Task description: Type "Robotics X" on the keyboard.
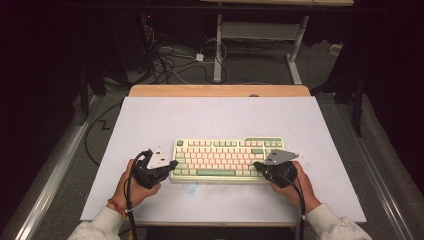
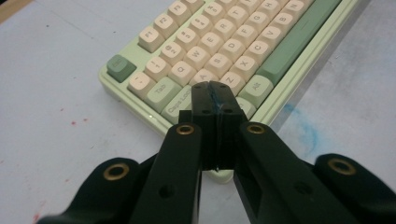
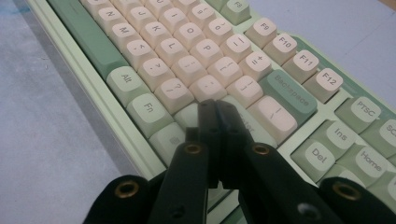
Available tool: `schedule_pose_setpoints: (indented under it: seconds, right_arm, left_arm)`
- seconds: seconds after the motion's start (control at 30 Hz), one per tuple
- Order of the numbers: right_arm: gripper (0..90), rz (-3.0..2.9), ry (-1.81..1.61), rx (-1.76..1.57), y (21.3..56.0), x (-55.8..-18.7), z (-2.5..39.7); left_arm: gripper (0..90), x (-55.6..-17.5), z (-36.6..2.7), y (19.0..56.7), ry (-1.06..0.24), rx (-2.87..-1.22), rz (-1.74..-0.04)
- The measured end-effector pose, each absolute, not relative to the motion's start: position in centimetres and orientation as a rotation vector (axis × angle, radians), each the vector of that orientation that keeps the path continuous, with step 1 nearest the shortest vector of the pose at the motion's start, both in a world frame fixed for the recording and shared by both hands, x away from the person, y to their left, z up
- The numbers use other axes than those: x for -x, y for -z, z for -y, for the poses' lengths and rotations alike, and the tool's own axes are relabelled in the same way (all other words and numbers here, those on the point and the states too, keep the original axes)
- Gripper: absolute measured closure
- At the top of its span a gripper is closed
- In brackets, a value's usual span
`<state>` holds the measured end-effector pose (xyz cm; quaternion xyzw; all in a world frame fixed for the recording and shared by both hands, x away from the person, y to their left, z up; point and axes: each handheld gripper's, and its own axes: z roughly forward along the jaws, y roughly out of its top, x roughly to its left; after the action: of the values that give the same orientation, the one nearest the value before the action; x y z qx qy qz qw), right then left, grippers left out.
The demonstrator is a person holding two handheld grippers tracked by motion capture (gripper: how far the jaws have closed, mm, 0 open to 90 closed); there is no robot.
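Green-cream keyboard (image 1: 227,160) btwn both grippers, left (image 1: 171,164) & right (image 1: 258,165) jaws closed over its ends

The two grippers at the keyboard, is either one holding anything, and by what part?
Nothing is held. The left gripper and right gripper both have jaws shut together with nothing between them, tips over the keys at either end of the keyboard.

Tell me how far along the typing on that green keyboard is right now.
Done: both grippers are shut and brought to the keyboard, one at each end. In hand: the left gripper has its closed tips over the Caps Lock area, and the right gripper over the keys near Enter. Whether any key is pressed cannot be told. Left: any actual keystrokes; nothing shows typed results.
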<state>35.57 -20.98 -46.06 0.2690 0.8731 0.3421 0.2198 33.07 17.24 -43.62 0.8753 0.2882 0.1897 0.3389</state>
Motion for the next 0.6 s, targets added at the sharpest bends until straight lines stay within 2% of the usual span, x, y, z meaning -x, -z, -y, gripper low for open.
schedule_pose_setpoints:
  seconds: [0.6]
  right_arm:
    - [89.8, -2.411, -0.940, -0.739, 46.1, -35.5, 20.9]
  left_arm:
    - [87.0, -35.7, -13.3, 43.9, -0.449, -2.333, -0.702]
